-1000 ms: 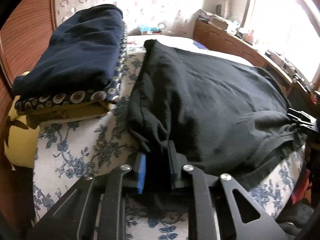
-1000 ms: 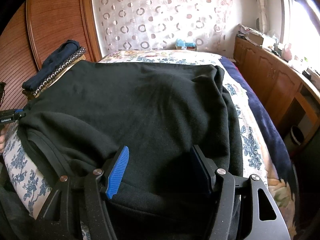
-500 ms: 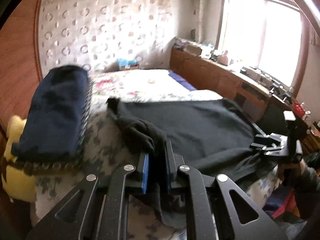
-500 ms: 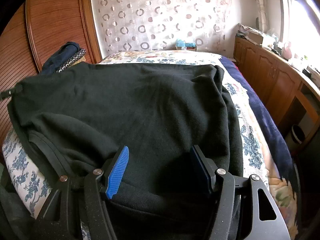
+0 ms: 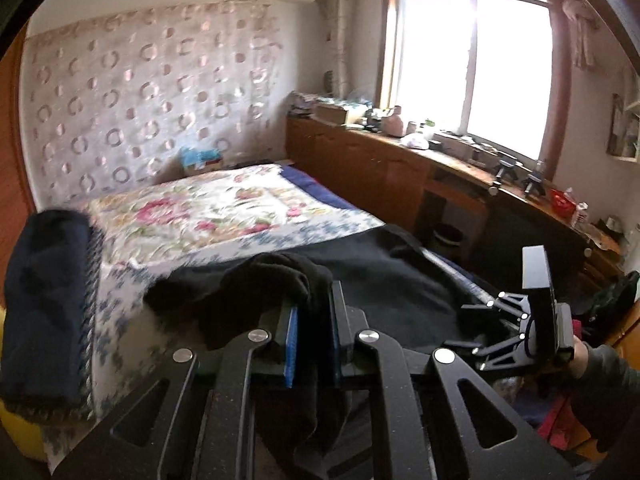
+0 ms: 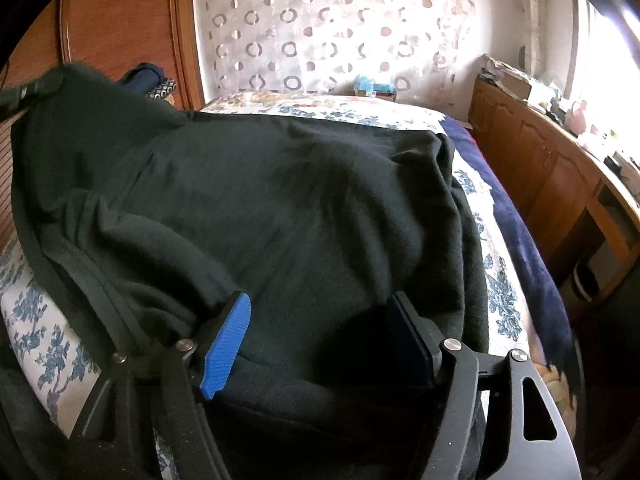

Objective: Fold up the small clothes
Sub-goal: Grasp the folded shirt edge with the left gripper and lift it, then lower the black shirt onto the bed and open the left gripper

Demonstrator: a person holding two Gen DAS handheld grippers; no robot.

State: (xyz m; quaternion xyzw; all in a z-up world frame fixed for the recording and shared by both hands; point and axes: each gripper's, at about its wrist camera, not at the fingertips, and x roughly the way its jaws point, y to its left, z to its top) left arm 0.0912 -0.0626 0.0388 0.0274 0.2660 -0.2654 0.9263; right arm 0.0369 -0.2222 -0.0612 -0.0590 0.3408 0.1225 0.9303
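Your left gripper [image 5: 312,344] has lifted a corner of the black garment [image 6: 280,208] up off the bed [image 5: 208,208] since a second ago.

Its jaws stay clamped narrow on that bunched cloth at lower centre of the left view. Your right gripper [image 6: 320,340], lower centre of its view, is opening around the garment's near hem; the rest lies spread across the bed. Folded clothes [image 5: 44,304] sit stacked at left.

no text, label, brand, number or sign can be read in either view.
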